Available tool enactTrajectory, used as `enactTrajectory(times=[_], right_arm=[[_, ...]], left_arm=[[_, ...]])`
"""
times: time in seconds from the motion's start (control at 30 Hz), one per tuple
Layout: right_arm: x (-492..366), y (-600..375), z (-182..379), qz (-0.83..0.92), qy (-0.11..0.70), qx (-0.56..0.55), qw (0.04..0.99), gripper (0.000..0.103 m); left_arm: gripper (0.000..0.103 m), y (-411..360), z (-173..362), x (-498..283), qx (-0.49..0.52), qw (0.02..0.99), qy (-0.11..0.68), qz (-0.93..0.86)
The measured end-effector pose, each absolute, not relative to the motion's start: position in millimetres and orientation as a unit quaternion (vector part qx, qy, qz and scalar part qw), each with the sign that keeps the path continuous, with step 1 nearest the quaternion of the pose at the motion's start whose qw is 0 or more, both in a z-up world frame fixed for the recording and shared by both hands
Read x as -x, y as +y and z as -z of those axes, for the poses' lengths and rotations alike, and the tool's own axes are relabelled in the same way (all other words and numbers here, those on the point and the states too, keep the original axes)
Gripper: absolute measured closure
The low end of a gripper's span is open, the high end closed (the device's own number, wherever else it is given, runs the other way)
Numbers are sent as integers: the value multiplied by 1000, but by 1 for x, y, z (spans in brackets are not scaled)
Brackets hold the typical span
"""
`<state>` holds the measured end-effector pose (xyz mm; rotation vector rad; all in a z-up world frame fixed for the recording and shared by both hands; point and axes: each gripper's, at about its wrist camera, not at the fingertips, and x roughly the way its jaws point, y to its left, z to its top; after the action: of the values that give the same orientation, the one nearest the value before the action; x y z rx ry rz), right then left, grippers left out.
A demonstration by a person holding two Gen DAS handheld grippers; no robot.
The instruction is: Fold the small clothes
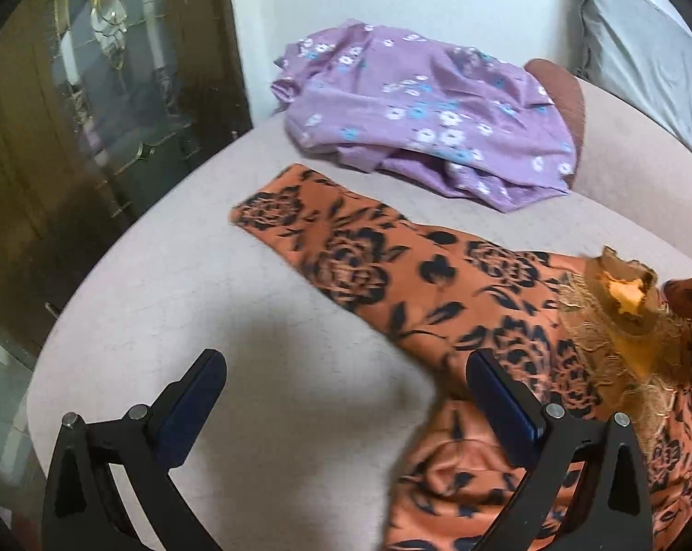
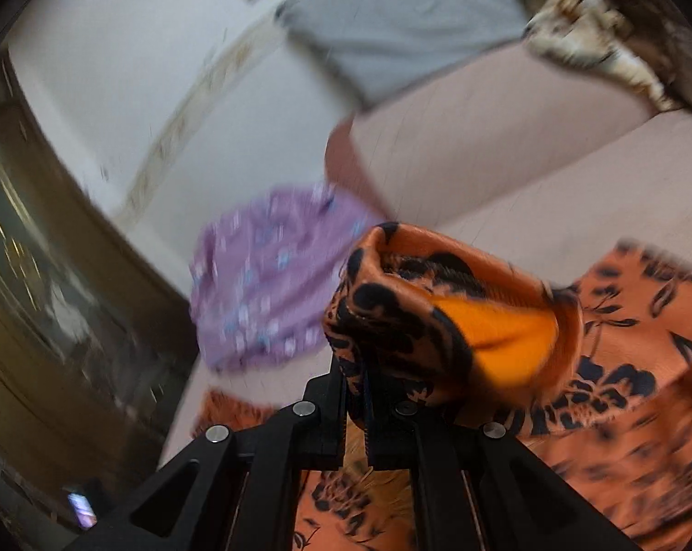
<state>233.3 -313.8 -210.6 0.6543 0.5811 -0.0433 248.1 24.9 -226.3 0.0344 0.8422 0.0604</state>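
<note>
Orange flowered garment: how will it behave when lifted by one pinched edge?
The orange garment is probably floppy: its pinched end bunches and curls over the shut right gripper. Its sheen suggests it may be slippery. Likely light, since it lies thin on the cushion.

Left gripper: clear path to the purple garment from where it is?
Probably yes. The left gripper is open and empty, the purple garment lies uncovered beyond the orange dress, with nothing standing between.

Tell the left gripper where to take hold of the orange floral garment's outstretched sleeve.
Grip the sleeve at its flat cuff end, coming from the bare cushion side, left in the left wrist view. That edge lies flat and free, so the open left gripper can straddle it.
</note>
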Motion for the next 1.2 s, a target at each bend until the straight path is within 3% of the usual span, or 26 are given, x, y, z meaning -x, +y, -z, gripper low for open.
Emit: enactTrajectory(times=[0.13,0.23,0.27,0.3,0.53,0.6,0.63,0.8,0.93,1.07,1.2], right_arm=[[-273,-253,254,-18,378,-303,875,91],[-275,-222,274,-73,430,-290,852,61],[-272,-215,275,-86,431,-282,853,39],[-267,-212,272,-99,419,-270,861,32],[-230,-269,251,-69,355,-229,904,32],[-226,-300,259,-43,362,-240,900,50],[-226,-313,263,-25,369,-243,897,52],[-227,-354,297,-5,411,-272,870,52],[-239,-326,303,-39,417,-229,879,52],[-265,-294,313,-94,472,-227,846,52],[-284,-295,287,-145,390,-329,848,52]], left_arm=[[0,40,227,-250,-14,909,415,-36],[0,53,229,-256,9,905,423,-42],[0,56,229,-258,18,904,426,-43],[0,61,229,-260,27,902,428,-46],[0,69,237,-273,46,893,443,-60],[0,69,240,-278,49,890,449,-62],[0,70,241,-279,50,889,450,-62],[0,70,249,-295,63,880,465,-71],[0,72,256,-304,76,872,477,-77],[0,69,260,-307,69,870,481,-80],[0,62,261,-309,57,871,483,-74]])
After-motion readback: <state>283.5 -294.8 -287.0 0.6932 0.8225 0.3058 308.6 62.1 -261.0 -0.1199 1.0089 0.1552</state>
